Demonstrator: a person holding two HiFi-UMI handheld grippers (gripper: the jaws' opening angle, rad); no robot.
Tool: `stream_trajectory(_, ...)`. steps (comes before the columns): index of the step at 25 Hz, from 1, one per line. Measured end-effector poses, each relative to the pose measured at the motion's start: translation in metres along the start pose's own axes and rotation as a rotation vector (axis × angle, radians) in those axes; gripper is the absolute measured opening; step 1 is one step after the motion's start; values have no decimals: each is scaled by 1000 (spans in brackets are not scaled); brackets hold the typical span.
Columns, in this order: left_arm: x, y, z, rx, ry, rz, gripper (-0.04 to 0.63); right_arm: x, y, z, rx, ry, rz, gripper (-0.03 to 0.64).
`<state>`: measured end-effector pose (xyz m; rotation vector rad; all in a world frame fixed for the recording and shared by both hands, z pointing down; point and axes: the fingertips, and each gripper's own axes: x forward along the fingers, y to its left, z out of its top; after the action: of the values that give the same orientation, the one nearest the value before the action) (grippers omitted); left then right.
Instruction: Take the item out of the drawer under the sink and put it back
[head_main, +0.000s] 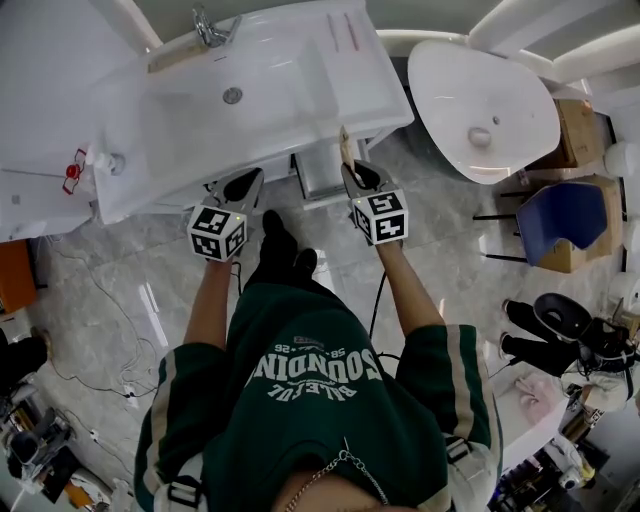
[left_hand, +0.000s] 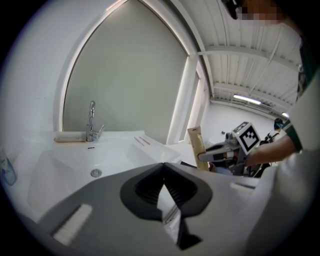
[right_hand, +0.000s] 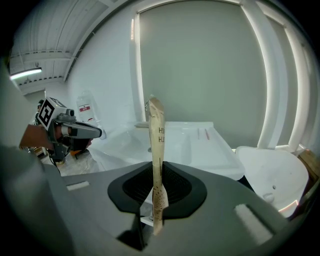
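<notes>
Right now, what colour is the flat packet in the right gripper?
The packet is light tan with dark print; clearest in the right gripper view.

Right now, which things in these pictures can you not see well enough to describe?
- Drawer's inside: no view shows it; in the head view the sink covers that area.
- Tan packet in the right tool: edge-on in the right gripper view, so its print is mostly unreadable; too small in the head view.
- Red-marked thing left of the sink: too small in the head view to name.
</notes>
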<state>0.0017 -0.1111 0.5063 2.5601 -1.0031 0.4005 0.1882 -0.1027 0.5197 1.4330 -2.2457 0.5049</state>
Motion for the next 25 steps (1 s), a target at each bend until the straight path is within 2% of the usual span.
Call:
stream_trajectory(9, 5, -5, -22, -20, 38, -26, 51, 7, 4, -36, 16, 70, 5, 49)
stream_trajectory(25, 12, 9, -61, -94, 107, -31, 51, 65, 24, -131, -155, 381, 102, 49)
